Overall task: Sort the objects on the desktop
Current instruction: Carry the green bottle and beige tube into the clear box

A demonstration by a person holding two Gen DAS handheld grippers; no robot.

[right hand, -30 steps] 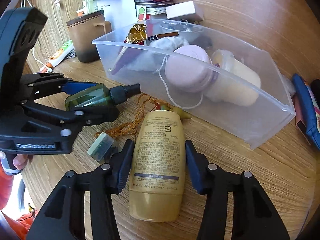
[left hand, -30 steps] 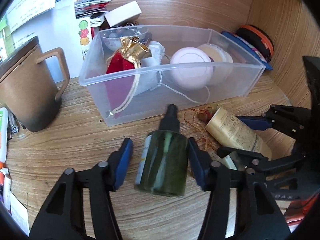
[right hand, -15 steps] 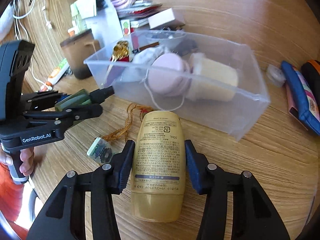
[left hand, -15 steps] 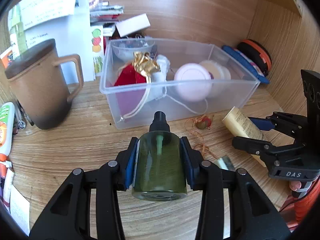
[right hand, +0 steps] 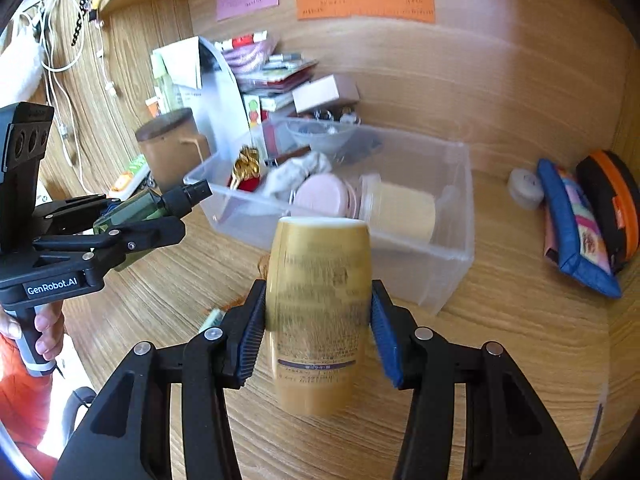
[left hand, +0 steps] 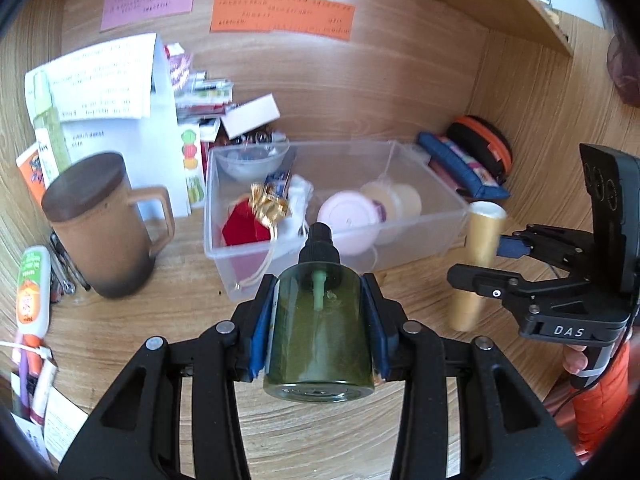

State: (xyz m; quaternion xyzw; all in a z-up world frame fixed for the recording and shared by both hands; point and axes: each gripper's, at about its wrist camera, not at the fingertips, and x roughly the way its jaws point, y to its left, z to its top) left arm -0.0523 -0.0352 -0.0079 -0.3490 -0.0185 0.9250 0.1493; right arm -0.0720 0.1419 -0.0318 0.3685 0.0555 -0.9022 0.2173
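Lifted off desk, gold tube's print blurs.

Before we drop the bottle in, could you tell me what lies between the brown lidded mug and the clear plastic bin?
Only bare wooden desktop lies between the brown mug and the clear bin, apart from the mug's own handle; the left wrist view shows it.

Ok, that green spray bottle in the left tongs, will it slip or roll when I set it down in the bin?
The green spray bottle looks smooth and round-sided, so it could twist in the left tongs, which grip only its curved flanks. Laid on its side in the clear bin, it would probably roll. It seems mostly full, so likely fairly heavy for its size.
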